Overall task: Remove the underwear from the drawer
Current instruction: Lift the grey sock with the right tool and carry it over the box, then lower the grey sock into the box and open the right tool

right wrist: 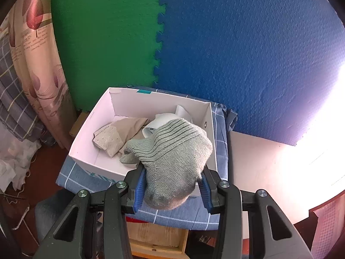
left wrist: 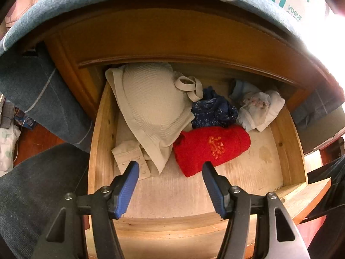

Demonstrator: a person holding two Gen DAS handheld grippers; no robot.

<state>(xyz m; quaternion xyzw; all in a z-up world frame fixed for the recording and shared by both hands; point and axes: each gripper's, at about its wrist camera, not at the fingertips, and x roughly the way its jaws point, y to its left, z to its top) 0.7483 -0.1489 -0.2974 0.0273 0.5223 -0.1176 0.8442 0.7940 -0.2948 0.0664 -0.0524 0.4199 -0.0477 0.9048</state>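
In the left wrist view the wooden drawer (left wrist: 101, 142) stands pulled out. Inside lie a beige bra (left wrist: 148, 110), a red folded garment (left wrist: 212, 146), a dark blue floral piece (left wrist: 213, 112) and a pale blue and white bundle (left wrist: 258, 110). My left gripper (left wrist: 170, 168) hangs open just above the drawer floor, between the bra's band and the red garment, with nothing between its fingers. In the right wrist view my right gripper (right wrist: 172, 172) is shut on a grey-green knitted sock (right wrist: 174, 157), held over the near edge of a white cardboard box (right wrist: 90, 127).
The box holds a tan garment (right wrist: 127, 129) and a white piece (right wrist: 163, 120), and rests on a blue checked cloth (right wrist: 84, 177). Green (right wrist: 103, 38) and blue foam mats (right wrist: 248, 49) cover the wall behind. The same blue cloth (left wrist: 129, 2) overhangs the drawer. A curtain (right wrist: 32, 64) hangs left.
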